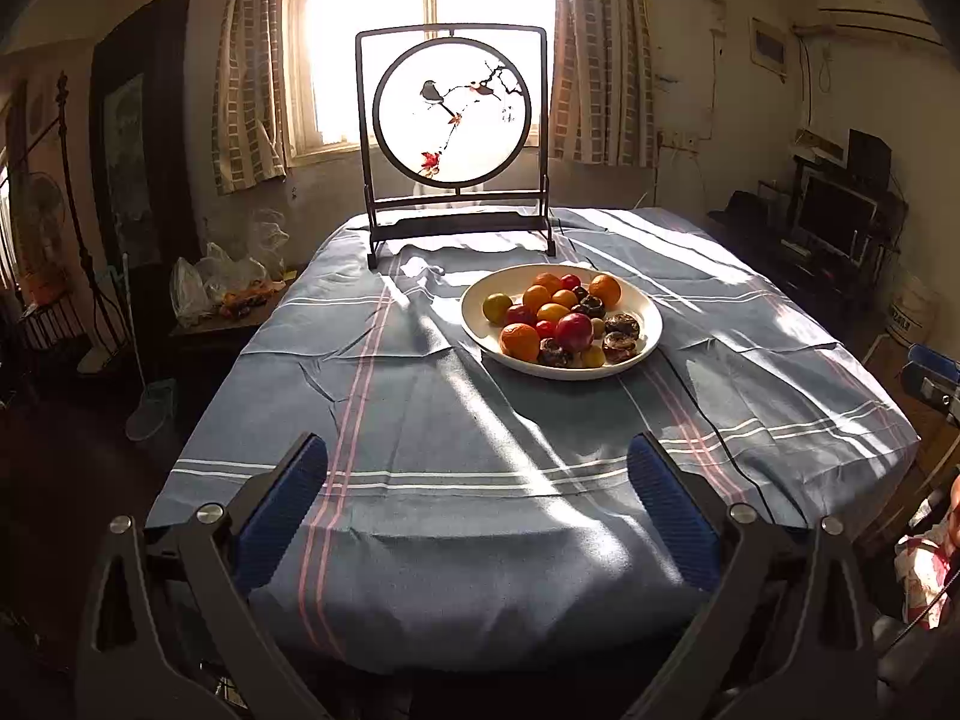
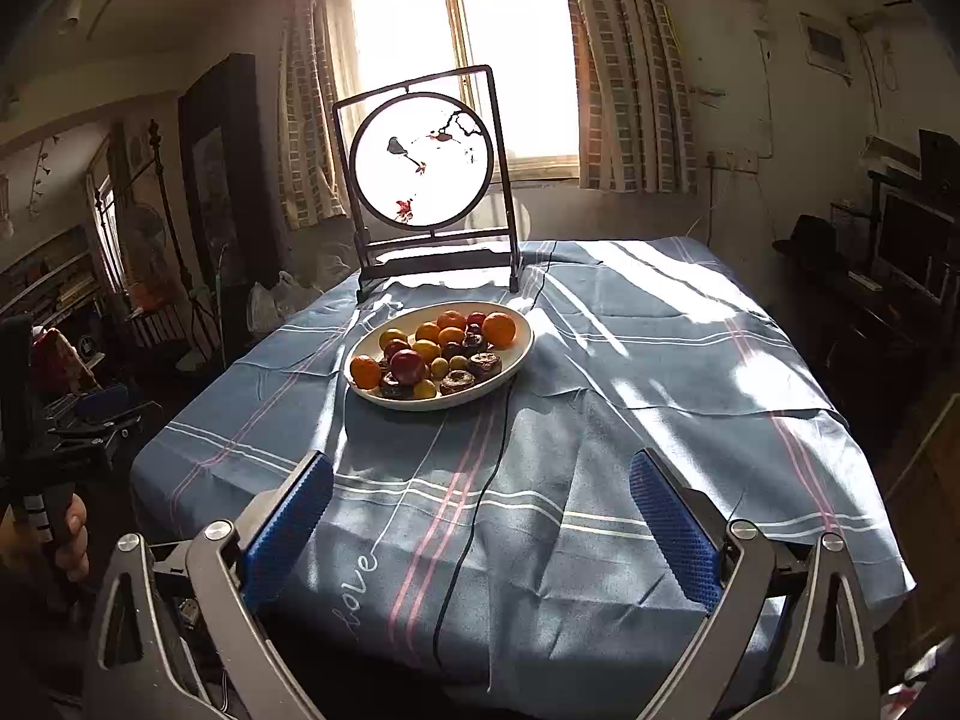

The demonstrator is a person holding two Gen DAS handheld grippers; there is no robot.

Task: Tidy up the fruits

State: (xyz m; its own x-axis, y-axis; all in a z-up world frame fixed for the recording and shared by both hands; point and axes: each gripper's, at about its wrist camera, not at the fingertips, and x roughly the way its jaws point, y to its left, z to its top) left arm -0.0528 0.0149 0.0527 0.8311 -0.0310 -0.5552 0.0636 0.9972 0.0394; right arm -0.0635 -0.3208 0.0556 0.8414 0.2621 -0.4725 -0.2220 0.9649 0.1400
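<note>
A cream plate (image 1: 651,333) (image 2: 522,354) sits in the middle of a blue striped tablecloth. It holds several fruits: oranges (image 1: 519,341) (image 2: 498,328), a red apple (image 1: 573,331) (image 2: 406,365), small yellow fruits (image 1: 497,307) and dark wrinkled ones (image 1: 620,345) (image 2: 458,381). My left gripper (image 1: 478,474) hangs open over the near edge of the table, well short of the plate, with nothing between its blue pads. My right gripper (image 2: 480,489) is likewise open and empty, above the cloth in front of the plate.
A dark wooden stand with a round bird painting (image 1: 451,111) (image 2: 422,159) rises behind the plate, backlit by a window. A thin black cable (image 2: 480,498) runs across the cloth from the plate toward me. A low side table with plastic bags (image 1: 219,288) is at the left.
</note>
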